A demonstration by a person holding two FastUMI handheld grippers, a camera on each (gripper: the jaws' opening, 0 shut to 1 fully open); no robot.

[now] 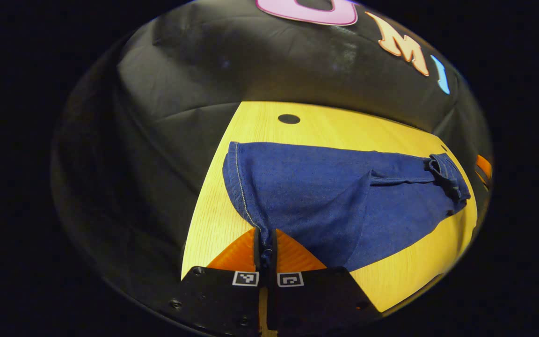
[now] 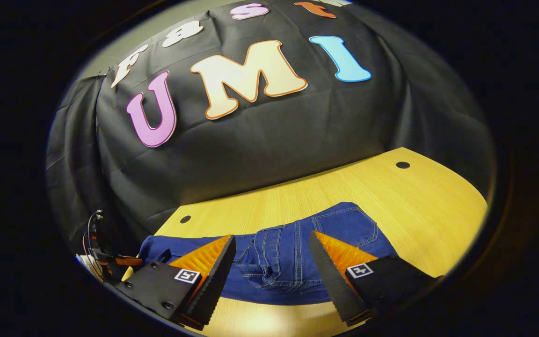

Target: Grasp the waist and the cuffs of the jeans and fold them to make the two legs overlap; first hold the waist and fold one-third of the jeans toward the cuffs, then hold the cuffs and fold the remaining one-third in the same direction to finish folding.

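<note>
Dark blue jeans point(image 1: 325, 187) lie flat across the yellow wooden table point(image 1: 260, 126). Their stitched cuff edge point(image 1: 237, 182) is on the left and the bunched waist point(image 1: 447, 175) on the far right. My left gripper point(image 1: 265, 236) is shut on the near corner of the cuff, and the cloth is pinched between both fingers. In the right gripper view, the waist end with its back pocket point(image 2: 344, 224) and seams lies between and below the fingers of my right gripper point(image 2: 272, 238). That gripper is open and holds nothing.
The table has round black holes point(image 1: 289, 119) point(image 2: 403, 164) point(image 2: 185, 219) near its far edge. The black cloth wall point(image 2: 269, 135) stands right behind the table. A device with wires point(image 2: 96, 252) sits at the far left of the right gripper view. Bare tabletop point(image 2: 438, 210) lies right of the waist.
</note>
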